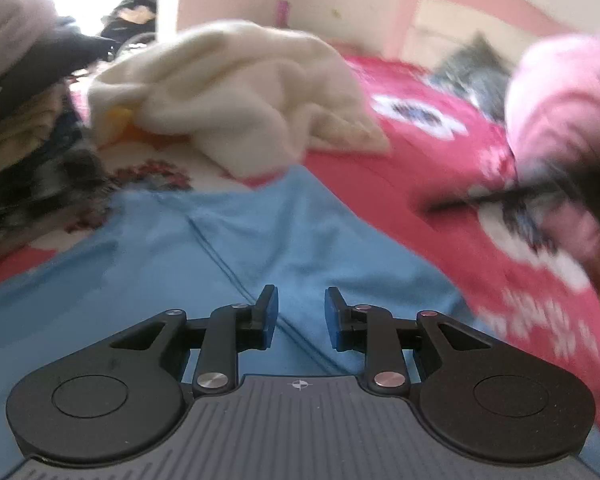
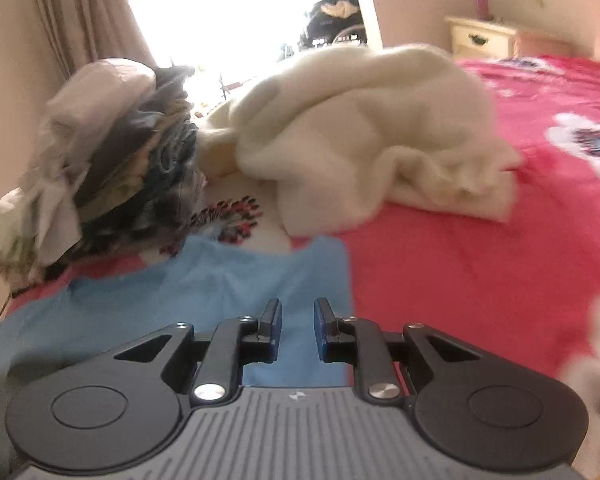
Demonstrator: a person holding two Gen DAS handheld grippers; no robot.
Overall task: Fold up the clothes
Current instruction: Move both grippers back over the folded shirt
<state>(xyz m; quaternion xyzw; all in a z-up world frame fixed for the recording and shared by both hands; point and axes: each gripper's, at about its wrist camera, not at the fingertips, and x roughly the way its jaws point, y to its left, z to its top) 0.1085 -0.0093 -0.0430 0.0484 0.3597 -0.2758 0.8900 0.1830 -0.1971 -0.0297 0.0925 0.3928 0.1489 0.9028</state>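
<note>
Left wrist view: left hand-held gripper [image 1: 301, 314] with jaws apart, empty, above blue garment [image 1: 220, 248] spread on red floral bed [image 1: 440, 184], cream garment [image 1: 240, 92] heaped beyond; right wrist view: right hand-held gripper [image 2: 297, 330] jaws apart, empty, over blue garment's [image 2: 204, 280] edge, mixed clothes pile [image 2: 112, 160] left.

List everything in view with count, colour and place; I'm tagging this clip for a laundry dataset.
blue garment: one, light blue, spread flat on the bed under both grippers
cream garment: one, cream, crumpled beyond the blue one
clothes pile: one, grey, dark and patterned, far left by the window
bedsheet: one, red with white flowers
nightstand: one, cream, by the far wall
pink sleeve: one, blurred, at right
left gripper: black, jaws apart, empty
right gripper: black, jaws apart, empty
</note>
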